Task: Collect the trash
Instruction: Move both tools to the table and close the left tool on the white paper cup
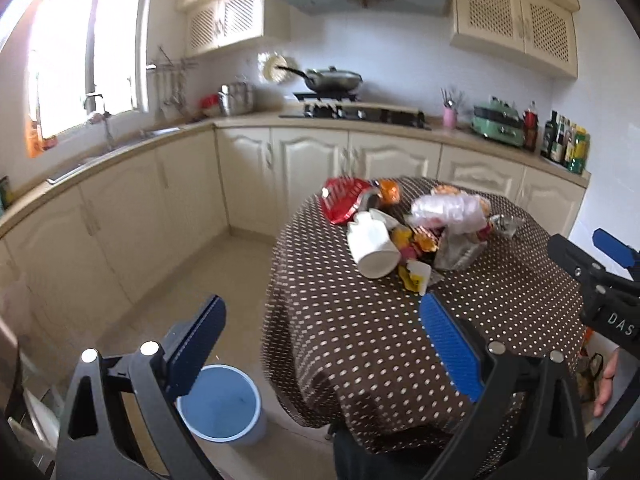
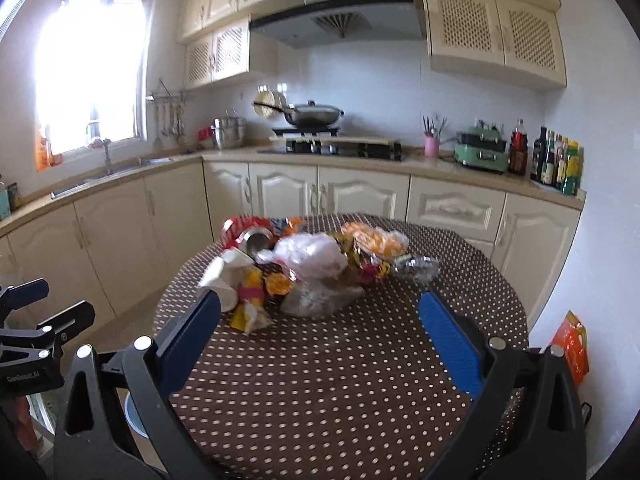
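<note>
Bin [image 1: 224, 404], pale blue and round, on the tiled floor at lower left of the left wrist view, just beside the hanging edge of the brown polka-dot tablecloth [image 1: 360, 320]. Left gripper [image 1: 320, 344] above it, blue pads [image 1: 448, 344] spread wide apart, nothing between them, one pad over the bin side and the other over the table. Further right, on the tabletop, trash heaped in one loose pile: red snack bag [image 1: 342, 198] at the far left of the heap, metal can [image 2: 256, 240] lying on its side against it, white paper cup [image 1: 374, 248] tipped over with its mouth toward the camera, yellow and orange wrappers [image 1: 416, 248] touching the cup, clear plastic bag [image 1: 448, 208] bunched on top, crumpled cellophane [image 1: 506, 224] at the right end. Right gripper [image 2: 320, 340] over the near part of the table, pads likewise set well apart and holding nothing, pile just beyond the fingertips. Orange bag [image 2: 570, 350] on the floor by the white wall at far right.
</note>
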The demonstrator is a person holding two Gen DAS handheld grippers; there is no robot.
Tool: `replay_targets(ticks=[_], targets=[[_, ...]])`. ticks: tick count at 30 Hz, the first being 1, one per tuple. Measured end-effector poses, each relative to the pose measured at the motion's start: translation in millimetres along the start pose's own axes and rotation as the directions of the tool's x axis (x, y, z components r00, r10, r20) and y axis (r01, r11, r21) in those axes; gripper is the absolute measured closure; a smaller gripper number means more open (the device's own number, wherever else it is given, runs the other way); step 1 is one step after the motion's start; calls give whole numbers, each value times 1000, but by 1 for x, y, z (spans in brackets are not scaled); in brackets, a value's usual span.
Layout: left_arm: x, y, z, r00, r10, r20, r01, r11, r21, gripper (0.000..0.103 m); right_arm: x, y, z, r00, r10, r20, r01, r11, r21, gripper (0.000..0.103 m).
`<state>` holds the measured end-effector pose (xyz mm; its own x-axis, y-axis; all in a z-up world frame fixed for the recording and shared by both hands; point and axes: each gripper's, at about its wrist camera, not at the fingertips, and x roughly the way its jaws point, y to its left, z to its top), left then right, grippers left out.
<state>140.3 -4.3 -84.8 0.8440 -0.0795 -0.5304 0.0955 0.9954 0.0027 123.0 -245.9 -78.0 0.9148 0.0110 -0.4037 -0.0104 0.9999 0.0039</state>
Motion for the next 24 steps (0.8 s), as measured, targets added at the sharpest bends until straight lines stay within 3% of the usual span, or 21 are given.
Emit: replay_targets(ticks=[9, 13, 19, 22, 24], targets=[[87, -36, 23, 991, -88, -101, 90, 996, 11, 8, 59, -26, 2, 996, -42, -77, 43, 999, 6, 7], [121, -45, 36, 989, -83, -125, 84, 996, 10, 8, 82, -33, 12, 996, 18, -91, -15, 999, 33, 7], [171, -46, 49, 978, -108, -177, 108, 994, -10, 9, 108, -32, 27, 996, 36, -85, -34, 999, 18, 7], [191, -45, 53, 970, -114, -213, 112, 993, -22, 44, 124, -29, 32, 994, 37, -101, -37, 999, -2, 7], [203, -43, 53, 960, -146, -239, 138, 989, -48, 51, 134, -25, 33, 992, 46, -118, -48, 999, -7, 7]])
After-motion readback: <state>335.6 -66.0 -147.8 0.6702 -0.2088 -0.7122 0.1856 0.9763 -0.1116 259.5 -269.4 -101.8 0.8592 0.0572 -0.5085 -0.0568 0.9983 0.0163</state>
